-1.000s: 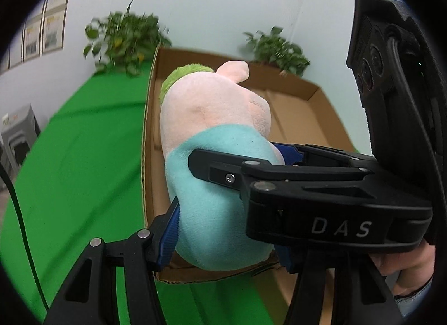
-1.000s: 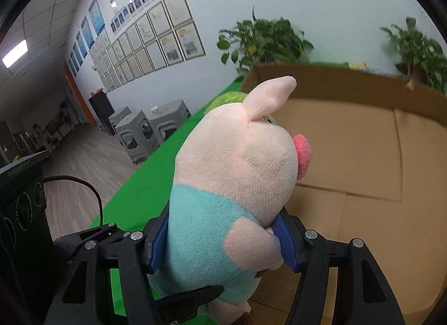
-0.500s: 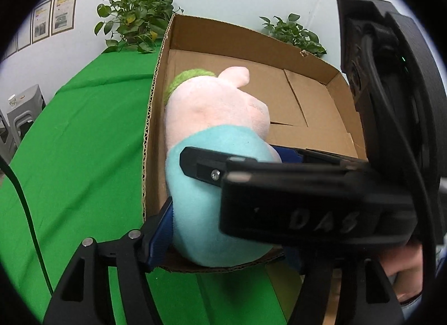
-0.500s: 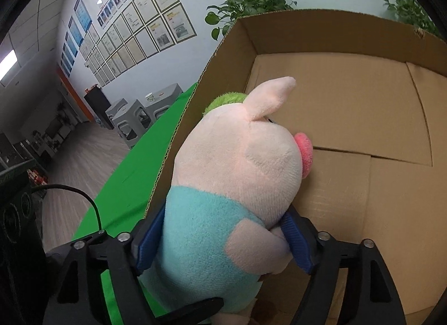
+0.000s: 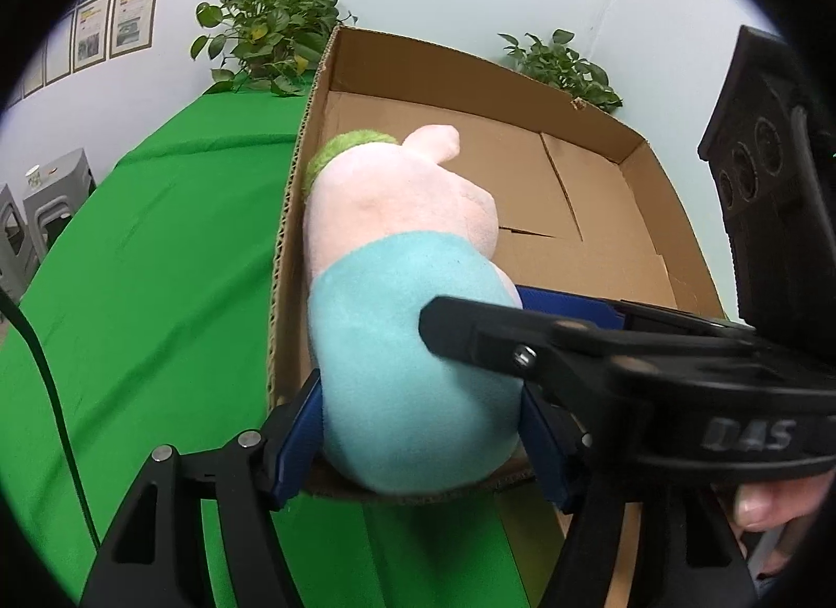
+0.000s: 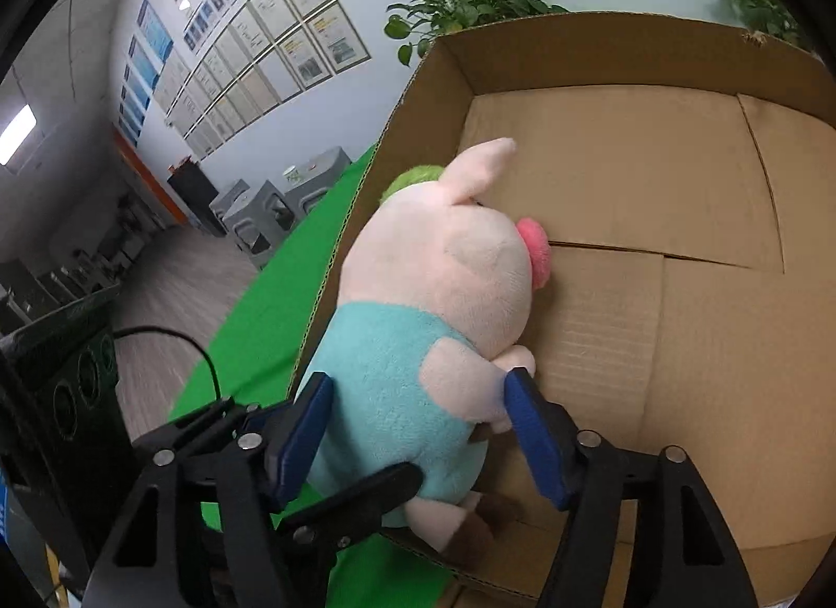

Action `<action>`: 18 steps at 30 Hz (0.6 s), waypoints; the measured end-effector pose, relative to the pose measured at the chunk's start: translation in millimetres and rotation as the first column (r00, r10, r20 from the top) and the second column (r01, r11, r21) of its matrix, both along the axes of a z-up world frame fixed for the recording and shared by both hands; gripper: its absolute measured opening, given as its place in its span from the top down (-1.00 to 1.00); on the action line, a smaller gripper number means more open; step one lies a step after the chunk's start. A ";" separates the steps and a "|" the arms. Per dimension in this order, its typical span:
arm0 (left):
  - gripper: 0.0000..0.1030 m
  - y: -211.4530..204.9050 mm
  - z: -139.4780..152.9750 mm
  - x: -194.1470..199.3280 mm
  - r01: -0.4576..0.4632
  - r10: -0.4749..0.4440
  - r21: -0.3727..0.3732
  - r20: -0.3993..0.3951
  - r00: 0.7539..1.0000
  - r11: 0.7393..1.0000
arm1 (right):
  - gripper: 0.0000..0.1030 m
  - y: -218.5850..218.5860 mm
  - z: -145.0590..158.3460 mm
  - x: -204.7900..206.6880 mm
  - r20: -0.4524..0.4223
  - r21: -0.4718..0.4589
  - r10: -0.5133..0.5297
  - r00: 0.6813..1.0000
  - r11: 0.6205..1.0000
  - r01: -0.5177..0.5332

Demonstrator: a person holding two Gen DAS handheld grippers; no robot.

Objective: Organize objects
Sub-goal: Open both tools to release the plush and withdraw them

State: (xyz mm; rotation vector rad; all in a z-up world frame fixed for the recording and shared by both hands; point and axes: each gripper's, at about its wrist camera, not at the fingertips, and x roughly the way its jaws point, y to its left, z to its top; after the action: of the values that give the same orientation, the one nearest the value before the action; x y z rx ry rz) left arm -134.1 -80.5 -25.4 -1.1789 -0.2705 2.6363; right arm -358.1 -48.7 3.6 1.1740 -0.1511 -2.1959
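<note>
A plush pig (image 5: 407,305) with a pink head, green cap and teal body lies inside an open cardboard box (image 5: 590,221), against its left wall. My left gripper (image 5: 418,430) still presses its blue pads on the teal body. My right gripper (image 6: 418,430) has its blue pads spread a little wider than the pig (image 6: 428,325), with gaps at both sides. The right gripper's arm crosses the left wrist view. The box floor (image 6: 679,346) is bare cardboard.
The box stands on a green cloth table (image 5: 146,263). Potted plants (image 5: 266,54) stand behind the box by the white wall. Grey stools (image 6: 271,210) are on the floor to the left. A black cable (image 5: 47,388) runs over the cloth.
Both grippers carried the pig down into the box. The right gripper's pads have opened off the pig's body.
</note>
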 end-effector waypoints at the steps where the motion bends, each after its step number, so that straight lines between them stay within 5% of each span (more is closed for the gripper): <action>1: -0.38 -0.9 3.9 3.9 -0.008 0.008 -0.009 -0.002 1.000 1.000 | -0.18 -2.9 -0.5 0.5 -0.012 0.008 -0.009 1.000 1.000 0.009; 9: -0.38 -16.9 8.5 35.3 -0.059 0.059 -0.048 0.001 0.998 0.997 | -0.24 -18.4 -3.3 13.9 -0.083 0.042 -0.037 0.996 0.998 0.041; 13: -0.39 -22.9 5.2 46.9 -0.093 0.094 -0.056 0.013 0.996 0.994 | -0.46 6.6 3.8 34.4 -0.094 0.034 -0.055 0.994 0.998 0.058; 17: -0.38 -22.4 10.0 65.5 -0.109 0.108 -0.065 -0.016 0.994 0.992 | -0.99 42.0 25.5 60.9 -0.144 -0.031 -0.121 0.982 0.993 0.118; 18: -0.38 -20.8 13.6 72.1 -0.117 0.115 -0.076 -0.030 0.993 0.990 | -0.99 52.0 30.7 70.5 -0.155 -0.044 -0.136 0.978 0.990 0.131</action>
State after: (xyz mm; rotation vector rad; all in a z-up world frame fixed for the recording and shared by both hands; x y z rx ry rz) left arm -62.0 -101.3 -11.9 -1.1860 -0.2405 2.7838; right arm -287.6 3.3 34.3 0.9915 -0.2045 -2.3841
